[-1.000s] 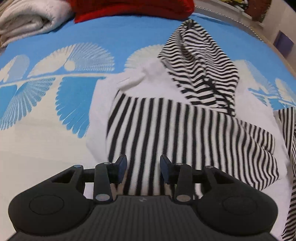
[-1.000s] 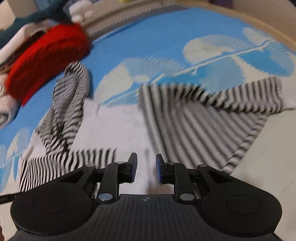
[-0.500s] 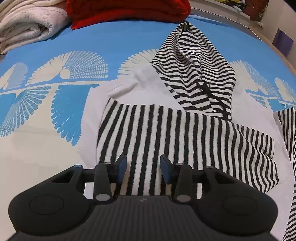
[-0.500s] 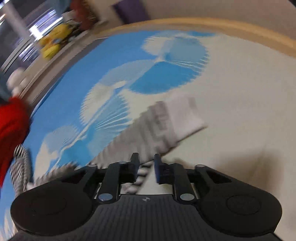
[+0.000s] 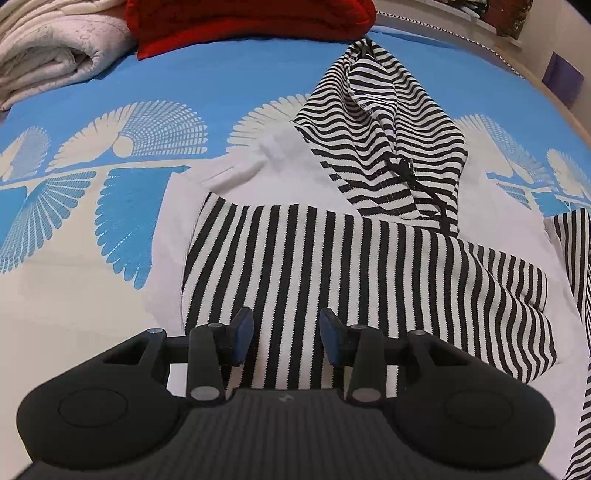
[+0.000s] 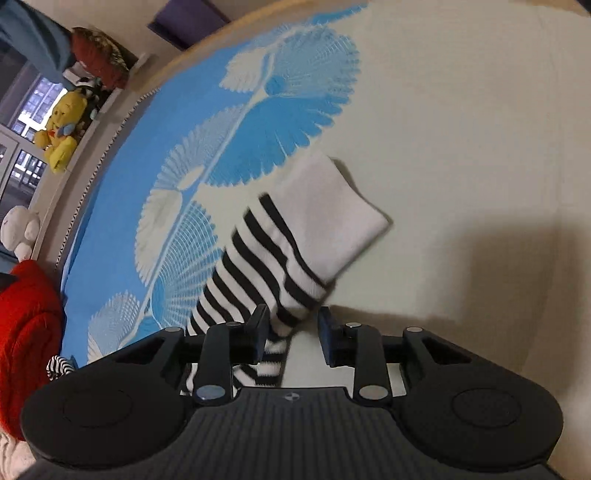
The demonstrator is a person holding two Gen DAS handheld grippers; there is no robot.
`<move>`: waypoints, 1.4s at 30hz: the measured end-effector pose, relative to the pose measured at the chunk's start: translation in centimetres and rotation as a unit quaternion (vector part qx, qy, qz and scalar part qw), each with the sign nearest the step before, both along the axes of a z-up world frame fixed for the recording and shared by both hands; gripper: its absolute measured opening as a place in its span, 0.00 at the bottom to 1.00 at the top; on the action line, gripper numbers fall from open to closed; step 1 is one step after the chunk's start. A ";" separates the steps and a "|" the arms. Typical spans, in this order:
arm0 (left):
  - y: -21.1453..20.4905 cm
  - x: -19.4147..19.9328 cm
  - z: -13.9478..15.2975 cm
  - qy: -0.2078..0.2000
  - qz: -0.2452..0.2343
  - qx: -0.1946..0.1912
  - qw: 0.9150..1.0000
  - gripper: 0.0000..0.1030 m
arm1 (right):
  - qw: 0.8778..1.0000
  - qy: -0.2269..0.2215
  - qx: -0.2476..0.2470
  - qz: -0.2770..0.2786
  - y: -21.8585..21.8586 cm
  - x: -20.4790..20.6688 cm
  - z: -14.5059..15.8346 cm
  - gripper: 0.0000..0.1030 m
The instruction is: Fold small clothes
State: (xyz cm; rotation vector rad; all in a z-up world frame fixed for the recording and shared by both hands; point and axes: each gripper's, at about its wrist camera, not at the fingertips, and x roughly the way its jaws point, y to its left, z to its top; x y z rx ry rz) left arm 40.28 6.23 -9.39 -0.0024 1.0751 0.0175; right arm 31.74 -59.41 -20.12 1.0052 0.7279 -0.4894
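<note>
Blue-and-cream bedding (image 5: 258,81) with a fan-shaped print covers the bed, and a black-and-white striped hoodie (image 5: 332,258) lies spread across its middle, hood (image 5: 384,140) pointing toward the far edge. Along that far edge sit a red knit (image 5: 251,18) and, toward the far left corner, a folded white blanket (image 5: 55,48). The left gripper (image 5: 286,341) hovers over the hoodie's striped body with its jaws spread wide, nothing between them. In the right wrist view the right gripper (image 6: 293,334) is also parted wide; the striped sleeve (image 6: 280,254) with its white cuff (image 6: 332,214) runs between the fingers (whether the left pad touches the cloth I cannot tell). On a ledge beyond the bed's edge sits a yellow plush toy (image 6: 61,129), beside a white one (image 6: 18,232).
</note>
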 end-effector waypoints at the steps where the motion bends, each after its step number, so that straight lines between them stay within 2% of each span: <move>1: 0.0 0.0 0.0 -0.001 0.000 -0.001 1.000 0.43 | 1.000 -0.004 -0.005 0.001 0.1 0.1 0.1 0.17; 3: 0.2 -0.1 0.2 -0.002 0.001 -0.003 1.000 0.43 | 1.000 -0.008 -0.006 0.004 0.3 0.4 0.2 0.02; 7: 0.7 -0.2 0.5 -0.005 0.006 -0.007 1.000 0.43 | 0.999 -0.008 -0.030 -0.026 1.6 0.2 1.5 0.00; 9: 1.2 -0.2 0.7 -0.008 0.011 -0.009 1.000 0.43 | 0.998 -0.013 -0.002 -0.057 2.9 -0.4 2.6 0.00; 11: 1.5 -0.2 0.9 -0.010 0.016 -0.010 1.000 0.43 | 0.993 -0.036 0.083 -0.078 5.4 -1.1 3.6 0.00; 13: 1.7 -0.3 1.0 -0.010 0.017 -0.009 1.000 0.43 | 0.975 -0.066 0.203 -0.062 9.1 -1.3 3.7 0.00; 14: 1.7 -0.4 1.0 -0.010 0.016 -0.009 1.000 0.43 | 0.962 -0.085 0.259 -0.033 11.8 -1.0 3.8 0.00; 15: 1.7 -0.4 1.0 -0.010 0.015 -0.010 1.000 0.43 | 0.949 -0.100 0.298 0.012 14.3 -0.2 4.0 0.04; 16: 1.6 -0.4 1.0 -0.010 0.014 -0.011 1.000 0.43 | 0.931 -0.108 0.340 0.075 17.1 1.0 4.0 0.06; 18: 1.4 -0.5 1.1 -0.012 0.012 -0.014 1.000 0.43 | 0.901 -0.110 0.382 0.174 21.0 2.7 4.3 0.12; 19: 1.3 -0.5 1.2 -0.013 0.011 -0.017 1.000 0.43 | 0.894 -0.113 0.370 0.226 22.6 3.3 5.0 0.21; 21: 1.1 -0.5 1.4 -0.016 0.008 -0.023 1.000 0.43 | 0.899 -0.100 0.297 0.306 24.3 3.8 6.7 0.35; 23: 0.9 -0.5 1.5 -0.019 0.005 -0.029 0.999 0.43 | 0.913 -0.075 0.218 0.336 24.4 3.9 7.7 0.37; 26: 0.2 -0.6 1.6 -0.020 -0.002 -0.044 0.999 0.43 | 0.941 -0.043 0.129 0.311 22.9 3.8 8.0 0.37; 29: -1.0 -0.7 1.5 -0.022 -0.019 -0.048 0.998 0.43 | 0.953 0.015 0.051 0.298 22.3 3.7 7.4 0.37; 31: -1.6 -0.7 1.5 -0.023 -0.026 -0.046 0.998 0.43 | 0.956 0.035 0.058 0.286 22.2 3.2 5.9 0.37; 35: -3.1 -1.1 1.6 -0.031 -0.040 -0.037 0.998 0.43 | 0.959 0.087 0.118 0.243 22.9 2.7 2.3 0.37; 38: -5.1 -1.8 1.9 -0.040 -0.065 -0.046 0.996 0.43 | 0.968 0.094 0.138 0.186 23.1 2.1 0.9 0.36; 39: -5.8 -2.0 1.9 -0.043 -0.074 -0.050 0.995 0.43 | 0.973 0.092 0.135 0.164 23.1 1.7 0.9 0.30; 40: -6.4 -2.1 2.0 -0.046 -0.082 -0.053 0.994 0.42 | 0.977 0.089 0.121 0.148 23.0 1.4 1.4 0.13; 41: -6.9 -2.3 2.1 -0.048 -0.087 -0.058 0.993 0.42 | 0.982 0.085 0.094 0.137 23.2 1.1 2.1 0.04; 42: -7.4 -2.4 2.1 -0.049 -0.090 -0.065 0.993 0.42 | 0.985 0.075 0.076 0.132 23.6 0.8 2.8 0.03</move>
